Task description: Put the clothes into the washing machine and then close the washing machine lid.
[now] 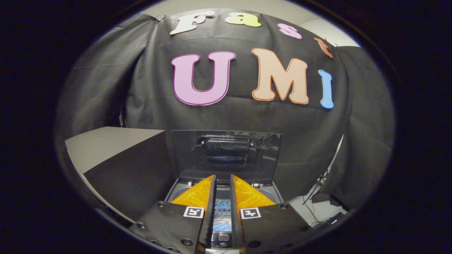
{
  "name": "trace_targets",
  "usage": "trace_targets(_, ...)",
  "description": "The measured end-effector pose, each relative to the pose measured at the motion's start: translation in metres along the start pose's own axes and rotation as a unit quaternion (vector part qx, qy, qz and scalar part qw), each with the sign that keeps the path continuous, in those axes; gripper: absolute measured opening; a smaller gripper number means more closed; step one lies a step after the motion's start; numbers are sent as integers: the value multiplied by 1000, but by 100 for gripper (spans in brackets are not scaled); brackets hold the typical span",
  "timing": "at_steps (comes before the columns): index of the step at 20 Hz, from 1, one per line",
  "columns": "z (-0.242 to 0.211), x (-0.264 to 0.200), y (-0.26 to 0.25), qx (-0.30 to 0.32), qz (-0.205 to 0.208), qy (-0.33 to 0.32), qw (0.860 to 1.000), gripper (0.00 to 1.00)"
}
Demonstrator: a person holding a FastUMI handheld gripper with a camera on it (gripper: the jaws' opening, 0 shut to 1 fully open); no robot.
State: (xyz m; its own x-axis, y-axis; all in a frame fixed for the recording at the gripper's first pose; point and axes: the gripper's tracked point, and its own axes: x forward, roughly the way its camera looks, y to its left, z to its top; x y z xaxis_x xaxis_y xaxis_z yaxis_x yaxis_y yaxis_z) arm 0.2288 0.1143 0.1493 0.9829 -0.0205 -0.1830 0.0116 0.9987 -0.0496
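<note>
Hovering over washing machine, claw narrowly parted, gripping nothing visible; raised lid upright just beyond fingertips, straight ahead, hinge line crosswise to fingers

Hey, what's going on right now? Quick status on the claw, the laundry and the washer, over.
Gripper over the washing machine, fingers a narrow gap apart, nothing seen between them. Lid up, open. No clothes seen. A grey box beside it.

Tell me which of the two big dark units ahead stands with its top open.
The washing machine just beyond the gripper: its lid stands upright. The black box beside it has a flat closed top.
</note>
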Motion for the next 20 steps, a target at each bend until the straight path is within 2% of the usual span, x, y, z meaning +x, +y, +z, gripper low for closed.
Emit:
trace_targets(12,-5,-5,-6,7,7,-23,1000,23)
trace_targets(20,-24,-32,-27,-2,2,-49,999,23)
